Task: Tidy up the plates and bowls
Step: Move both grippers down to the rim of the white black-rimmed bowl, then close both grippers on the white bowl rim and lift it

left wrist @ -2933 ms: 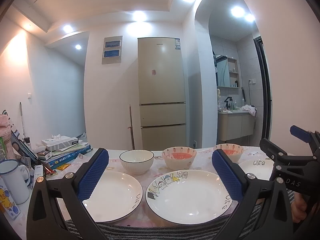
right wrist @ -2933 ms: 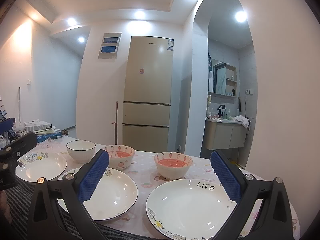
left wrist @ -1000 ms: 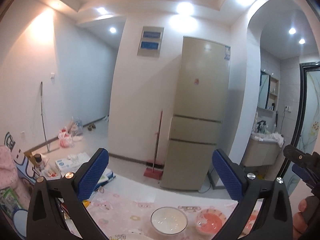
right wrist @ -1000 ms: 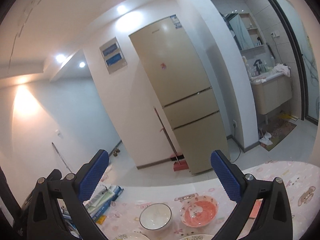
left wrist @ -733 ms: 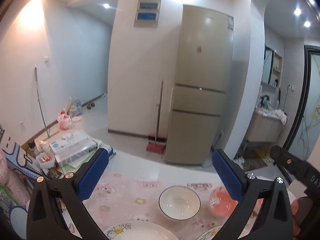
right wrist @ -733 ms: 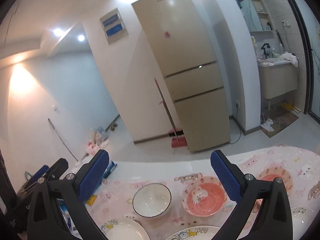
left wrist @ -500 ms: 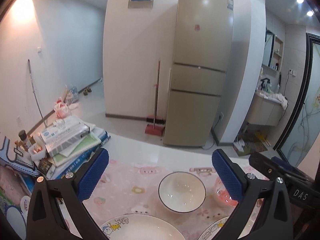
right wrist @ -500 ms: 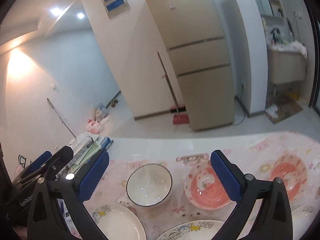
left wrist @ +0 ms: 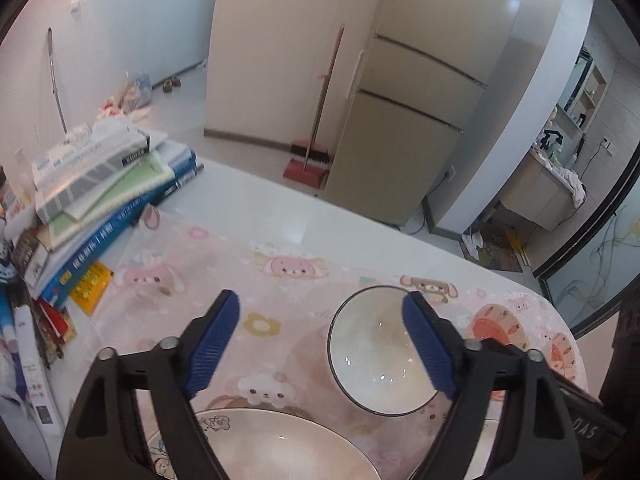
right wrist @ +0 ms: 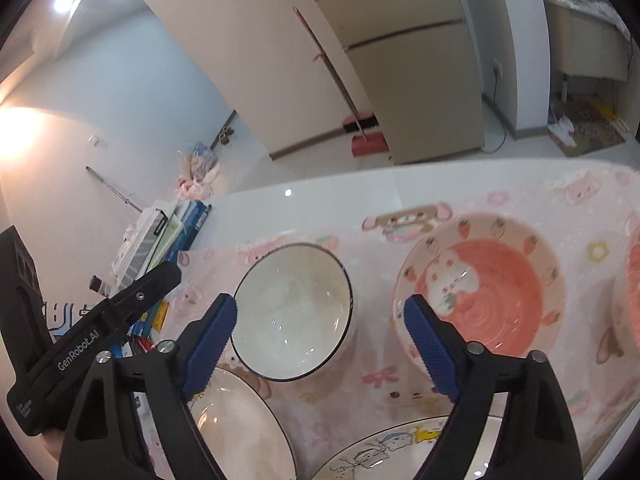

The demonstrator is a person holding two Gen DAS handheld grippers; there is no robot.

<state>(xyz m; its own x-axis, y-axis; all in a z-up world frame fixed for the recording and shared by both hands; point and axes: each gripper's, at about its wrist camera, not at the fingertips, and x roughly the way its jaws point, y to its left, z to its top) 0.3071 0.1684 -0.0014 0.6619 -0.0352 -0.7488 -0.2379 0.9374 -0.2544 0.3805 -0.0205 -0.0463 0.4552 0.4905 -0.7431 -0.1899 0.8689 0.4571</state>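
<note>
My left gripper [left wrist: 320, 334] hangs over the pink cartoon tablecloth [left wrist: 192, 264], tilted downward, its jaws closing with nothing between the blue pads. A white bowl with a dark rim [left wrist: 376, 348] sits just below its right finger. The rim of a white plate [left wrist: 272, 448] lies beneath. My right gripper [right wrist: 320, 336] is also closing on nothing, above the gap between that white bowl [right wrist: 292, 312] and a pink strawberry bowl [right wrist: 480, 284]. A second pink bowl [right wrist: 632, 292] is cut off at the right edge. A plain plate [right wrist: 240, 432] and a cartoon plate [right wrist: 392, 452] lie near me.
A stack of books and boxes [left wrist: 100, 200] fills the table's left end, with small clutter beside it. The white table [left wrist: 280, 216] ends at its far edge before a fridge [left wrist: 420, 100] and a broom [left wrist: 316, 120]. The left gripper's black frame [right wrist: 92, 336] shows in the right wrist view.
Both views have tipped down from the wall and fridge onto the table. Both grippers have dropped closer to the bowls, and both pairs of jaws stand narrower than before.
</note>
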